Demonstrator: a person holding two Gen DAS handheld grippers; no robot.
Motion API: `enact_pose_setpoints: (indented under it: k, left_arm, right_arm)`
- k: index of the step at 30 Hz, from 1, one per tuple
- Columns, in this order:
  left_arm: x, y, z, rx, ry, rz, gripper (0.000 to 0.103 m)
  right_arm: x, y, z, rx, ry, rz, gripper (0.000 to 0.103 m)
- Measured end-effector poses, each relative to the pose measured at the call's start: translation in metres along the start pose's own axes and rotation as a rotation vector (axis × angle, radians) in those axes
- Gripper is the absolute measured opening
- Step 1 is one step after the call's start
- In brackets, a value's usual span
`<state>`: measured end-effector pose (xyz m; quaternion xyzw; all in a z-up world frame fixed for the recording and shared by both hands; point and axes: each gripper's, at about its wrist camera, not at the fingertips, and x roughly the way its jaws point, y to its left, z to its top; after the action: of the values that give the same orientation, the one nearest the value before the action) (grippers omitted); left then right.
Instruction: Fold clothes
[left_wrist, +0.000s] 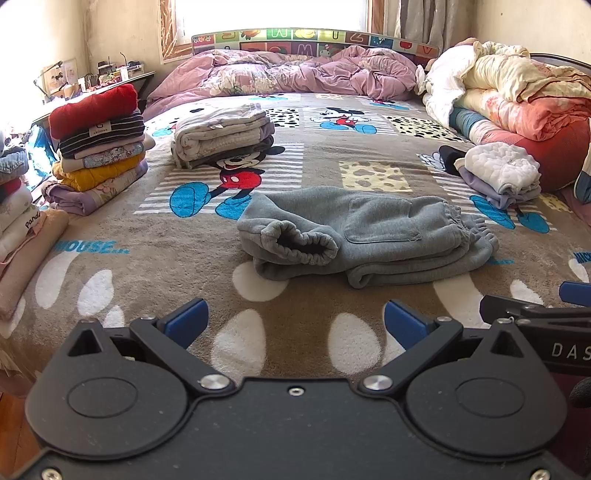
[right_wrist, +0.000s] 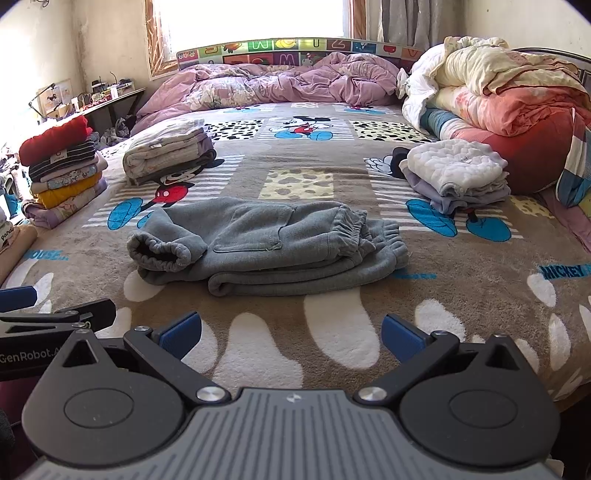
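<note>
Grey sweatpants (left_wrist: 365, 236) folded on the bed (left_wrist: 303, 166), mid-blanket, straight ahead of both tools, not touching. Long axis runs left-right across the view; cuff opening points left, elastic waistband right. Left tool (left_wrist: 295, 321) released, empty, roughly centred on the bundle. Right tool (right_wrist: 291, 332) also released, empty; pants (right_wrist: 266, 243) sit ahead and slightly left. Neither clearly nearer. Finished stacks (left_wrist: 98, 147) at the bed's left edge.
</note>
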<state>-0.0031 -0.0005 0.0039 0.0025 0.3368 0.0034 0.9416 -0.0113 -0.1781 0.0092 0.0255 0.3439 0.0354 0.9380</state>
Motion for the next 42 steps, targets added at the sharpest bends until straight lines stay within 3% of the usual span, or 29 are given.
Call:
enact_pose_setpoints:
  k: [32,42]
  left_arm:
    - [-0.002,0.001,0.004,-0.005,-0.011,-0.003,0.103]
    - [0.012,-0.004,0.011,0.005,0.005,0.001,0.103]
  right_arm:
    - [-0.005,0.003,0.002,-0.002,-0.024,0.006,0.103]
    - [0.011,-0.014,0.005,0.064,-0.019,0.097,0.103]
